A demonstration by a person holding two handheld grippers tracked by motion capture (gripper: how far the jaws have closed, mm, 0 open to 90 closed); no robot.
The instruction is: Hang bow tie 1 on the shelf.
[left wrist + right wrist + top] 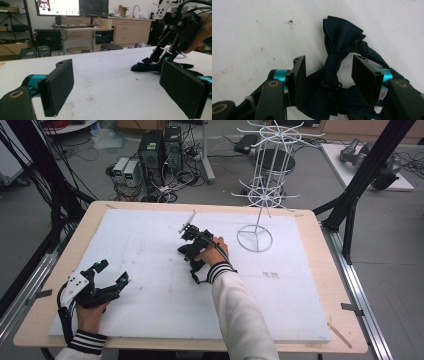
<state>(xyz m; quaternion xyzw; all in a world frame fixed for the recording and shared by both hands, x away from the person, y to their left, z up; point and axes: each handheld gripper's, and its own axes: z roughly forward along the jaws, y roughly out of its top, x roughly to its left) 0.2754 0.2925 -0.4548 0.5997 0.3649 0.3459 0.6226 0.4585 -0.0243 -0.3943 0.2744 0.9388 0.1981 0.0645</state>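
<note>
Bow tie [337, 72] on foam sheet [150, 310], wire rack [265, 175] behind-right.

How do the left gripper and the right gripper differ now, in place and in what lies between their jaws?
The left gripper is near the table's front left corner; the right gripper is at mid-table. The left gripper's jaws stand wide apart over bare white foam board; the right gripper's jaws straddle a dark bow tie, not yet closed on it. Both are open, black, and hand-held.
</note>
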